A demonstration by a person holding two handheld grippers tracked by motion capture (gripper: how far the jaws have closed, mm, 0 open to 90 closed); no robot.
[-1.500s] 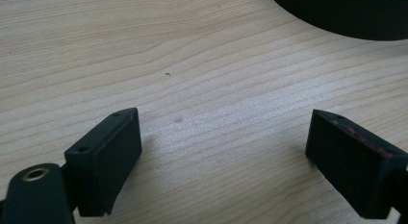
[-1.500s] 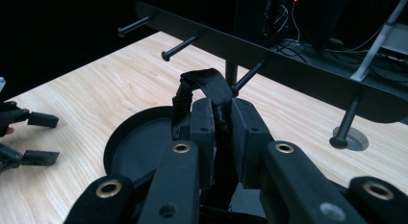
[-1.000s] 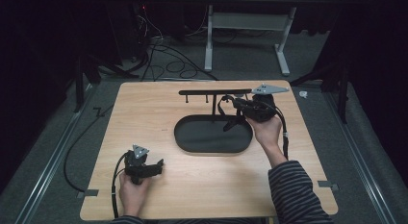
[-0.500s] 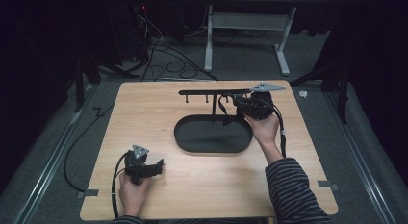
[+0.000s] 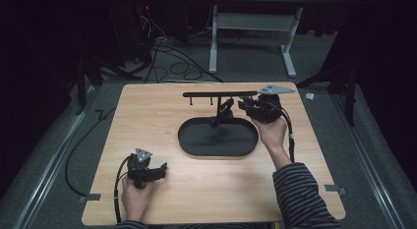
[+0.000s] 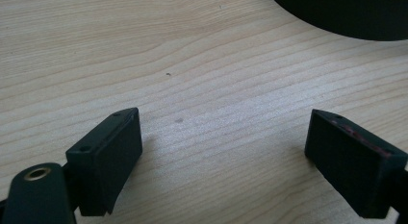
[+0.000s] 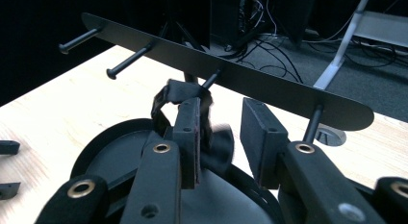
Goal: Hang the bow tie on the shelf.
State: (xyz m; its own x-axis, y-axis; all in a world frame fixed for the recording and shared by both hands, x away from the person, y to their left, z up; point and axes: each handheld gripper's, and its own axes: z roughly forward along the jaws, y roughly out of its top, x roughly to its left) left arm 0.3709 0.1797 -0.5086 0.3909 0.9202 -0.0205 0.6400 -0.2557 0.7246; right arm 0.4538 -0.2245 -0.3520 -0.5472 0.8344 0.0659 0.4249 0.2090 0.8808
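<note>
A black rack bar (image 5: 216,94) with several pegs stands on a post over a black oval tray (image 5: 196,140). A black looped strap (image 7: 175,92) hangs from one peg (image 7: 211,80), and in the high view the strap (image 5: 226,108) dangles above the tray's far rim. My right gripper (image 7: 221,108) points at it; its jaws have just been opening and stand apart, the strap beside the left pad and partly in the gap, not pressed. My left gripper (image 5: 162,167) rests on the table at the near left, and its jaws (image 6: 223,132) are wide open over bare wood.
The wooden table (image 5: 147,116) carries the tray's edge (image 6: 346,17) just beyond the left gripper. Cables trail from both grippers. A white desk frame (image 5: 255,27) and floor cables lie beyond the table's far edge.
The right gripper's jaws have spread apart and let go of the black strap, which stays hanging on the peg. Both hands have kept their places.
</note>
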